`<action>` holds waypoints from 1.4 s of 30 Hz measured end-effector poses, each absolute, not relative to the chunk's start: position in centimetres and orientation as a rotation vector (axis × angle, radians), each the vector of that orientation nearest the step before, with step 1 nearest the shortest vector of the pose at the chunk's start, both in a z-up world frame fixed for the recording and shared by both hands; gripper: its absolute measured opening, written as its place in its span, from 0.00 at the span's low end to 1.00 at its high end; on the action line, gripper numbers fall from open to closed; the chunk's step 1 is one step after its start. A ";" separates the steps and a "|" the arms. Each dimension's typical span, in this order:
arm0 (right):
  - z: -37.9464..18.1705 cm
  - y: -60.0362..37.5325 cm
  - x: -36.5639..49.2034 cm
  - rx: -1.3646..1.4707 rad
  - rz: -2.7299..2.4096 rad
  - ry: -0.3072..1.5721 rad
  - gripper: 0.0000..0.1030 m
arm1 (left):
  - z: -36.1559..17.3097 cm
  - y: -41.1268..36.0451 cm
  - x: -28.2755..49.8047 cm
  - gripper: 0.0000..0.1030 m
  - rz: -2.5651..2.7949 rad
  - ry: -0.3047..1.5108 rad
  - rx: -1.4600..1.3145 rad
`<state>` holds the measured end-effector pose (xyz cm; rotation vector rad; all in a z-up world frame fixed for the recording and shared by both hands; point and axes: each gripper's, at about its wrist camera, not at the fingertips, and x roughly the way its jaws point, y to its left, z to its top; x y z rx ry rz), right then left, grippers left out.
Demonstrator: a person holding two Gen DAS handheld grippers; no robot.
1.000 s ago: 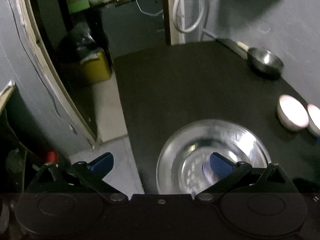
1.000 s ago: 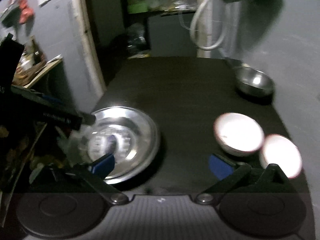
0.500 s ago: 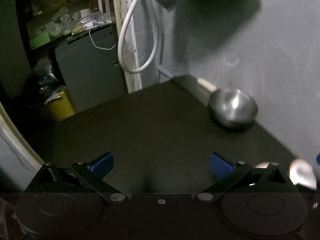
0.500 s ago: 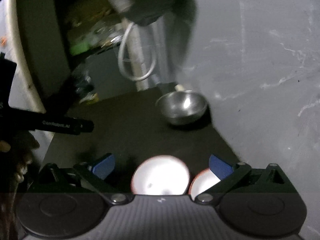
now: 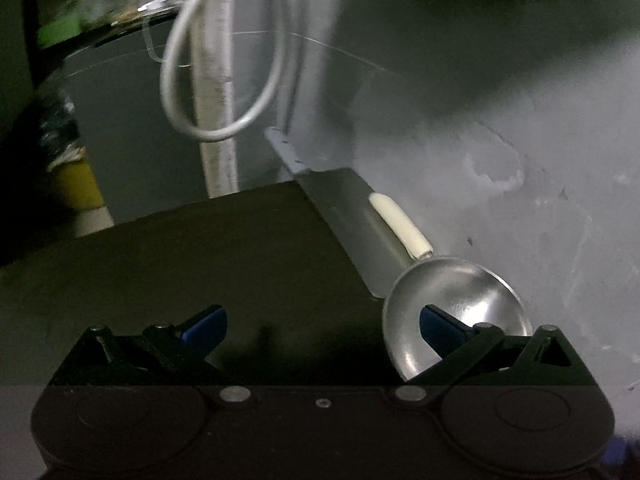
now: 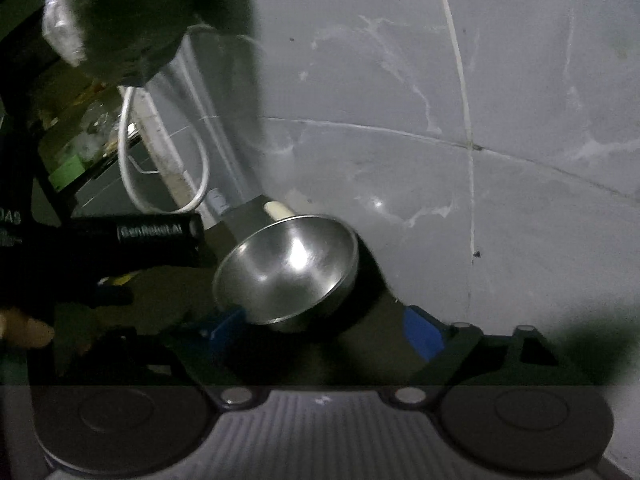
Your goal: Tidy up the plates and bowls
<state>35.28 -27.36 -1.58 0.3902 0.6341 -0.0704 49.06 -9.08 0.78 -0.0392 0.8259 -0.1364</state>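
Observation:
A steel bowl (image 5: pixel 448 300) (image 6: pixel 288 268) stands at the far right corner of the dark table (image 5: pixel 200 272), close to the grey wall. My left gripper (image 5: pixel 320 324) is open and empty; its right fingertip (image 5: pixel 440 322) overlaps the bowl's near rim in view. My right gripper (image 6: pixel 326 332) is open and empty, with the bowl just beyond and between its blue fingertips. The left gripper's black body (image 6: pixel 120 244) shows at the left of the right wrist view. The steel plate and the white bowls are out of view.
A cream cylinder (image 5: pixel 400 226) lies on a grey ledge (image 5: pixel 352 216) behind the bowl. The grey wall (image 6: pixel 460 160) rises right behind it. A white cable loop (image 5: pixel 224 52) hangs on a post beyond the table's far edge. A yellow bin (image 5: pixel 76 184) stands on the floor at left.
Both grippers have swung up and right, away from the steel plate and white bowls, and closed in on the steel bowl in the corner. Both stay open.

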 end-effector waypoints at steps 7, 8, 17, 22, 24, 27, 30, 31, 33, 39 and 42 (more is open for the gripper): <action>-2.5 -28.0 37.4 0.437 -0.073 0.646 0.74 | -0.4 -10.4 49.4 0.86 -0.170 0.864 0.019; -2.4 -28.0 37.2 0.437 -0.069 0.651 0.71 | -0.5 -10.4 49.6 0.79 -0.175 0.876 0.011; -3.4 -27.9 38.2 0.457 -0.023 0.690 0.49 | -1.5 -10.5 50.0 0.18 -0.255 0.935 -0.053; -3.5 -28.1 38.1 0.462 0.003 0.693 0.41 | -1.4 -10.7 49.1 0.11 -0.286 0.930 -0.051; -3.4 -28.3 37.9 0.466 0.013 0.700 0.39 | -1.2 -10.4 48.6 0.11 -0.292 0.921 -0.045; -3.1 -28.1 37.1 0.449 0.040 0.693 0.39 | -0.6 -10.0 47.5 0.11 -0.302 0.890 -0.040; -2.5 -27.8 36.1 0.431 0.059 0.672 0.39 | 0.3 -9.4 46.2 0.11 -0.313 0.846 -0.047; -2.2 -27.8 35.6 0.430 0.068 0.664 0.38 | 0.8 -9.1 45.5 0.11 -0.316 0.828 -0.049; -1.5 -27.8 34.4 0.421 0.088 0.639 0.37 | 1.5 -8.7 44.3 0.11 -0.318 0.798 -0.052; 0.8 -27.2 30.5 0.392 0.143 0.590 0.36 | 3.6 -7.1 39.5 0.12 -0.316 0.733 -0.073; 1.9 -27.1 28.2 0.377 0.167 0.582 0.34 | 4.4 -6.4 37.2 0.12 -0.316 0.721 -0.084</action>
